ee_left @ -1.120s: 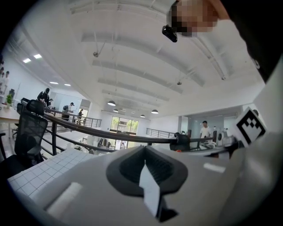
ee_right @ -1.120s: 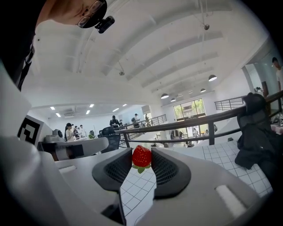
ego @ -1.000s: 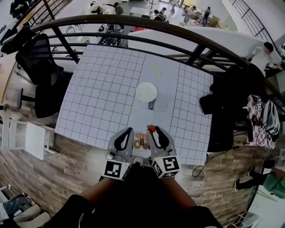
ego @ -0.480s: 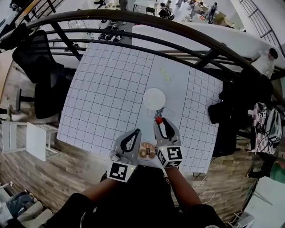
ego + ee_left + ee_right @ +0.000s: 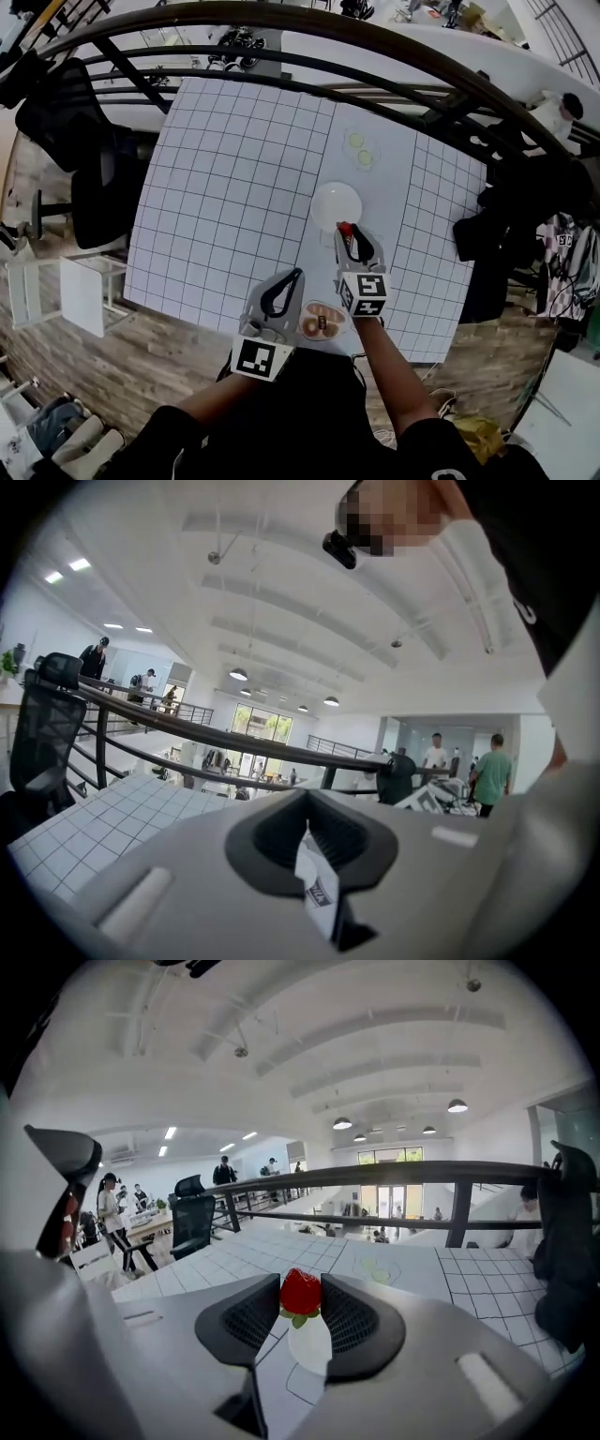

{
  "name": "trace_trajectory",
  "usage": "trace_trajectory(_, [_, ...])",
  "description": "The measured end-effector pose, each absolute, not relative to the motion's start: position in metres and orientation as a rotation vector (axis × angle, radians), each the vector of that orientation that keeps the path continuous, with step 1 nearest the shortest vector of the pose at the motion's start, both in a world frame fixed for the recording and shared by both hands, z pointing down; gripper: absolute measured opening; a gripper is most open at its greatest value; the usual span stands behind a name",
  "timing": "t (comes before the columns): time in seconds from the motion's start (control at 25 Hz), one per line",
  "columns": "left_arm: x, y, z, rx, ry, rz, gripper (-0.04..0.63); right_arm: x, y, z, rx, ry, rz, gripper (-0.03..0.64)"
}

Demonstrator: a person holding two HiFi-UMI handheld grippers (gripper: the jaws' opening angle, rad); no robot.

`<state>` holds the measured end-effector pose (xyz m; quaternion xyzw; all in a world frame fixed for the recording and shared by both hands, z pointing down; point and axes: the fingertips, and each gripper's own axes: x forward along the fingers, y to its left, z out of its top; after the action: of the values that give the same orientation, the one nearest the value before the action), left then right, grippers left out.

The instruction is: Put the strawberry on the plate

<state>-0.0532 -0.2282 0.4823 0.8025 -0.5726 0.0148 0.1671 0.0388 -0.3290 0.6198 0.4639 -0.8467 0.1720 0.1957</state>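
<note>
A red strawberry (image 5: 344, 228) (image 5: 300, 1292) with green leaves is pinched between the tips of my right gripper (image 5: 346, 232) (image 5: 301, 1299), which is shut on it. It hangs at the near rim of the round white plate (image 5: 335, 202) (image 5: 310, 1346), which is bare and stands mid-table on the white grid-marked table (image 5: 225, 187). My left gripper (image 5: 293, 275) (image 5: 309, 841) rests back near the table's front edge, tilted upward, jaws together with nothing held; a small white printed tag shows at their seam.
A small dish of brown pastries (image 5: 321, 322) sits at the front edge between the grippers. A clear dish with two pale green pieces (image 5: 360, 150) lies beyond the plate. A dark railing (image 5: 394, 47) bounds the far side; a black chair (image 5: 89, 159) stands left.
My right gripper has carried the strawberry forward from above the pastry dish to the plate's near rim. The left gripper has stayed near the front edge.
</note>
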Motion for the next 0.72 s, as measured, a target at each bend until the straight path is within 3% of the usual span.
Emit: trace_trajectory(0.72, [-0.083,-0.245,0.512,2.191,-1.656,0.08,0.007,0.031,-0.394,0.749,1.131,-2.186,0.442,0.133])
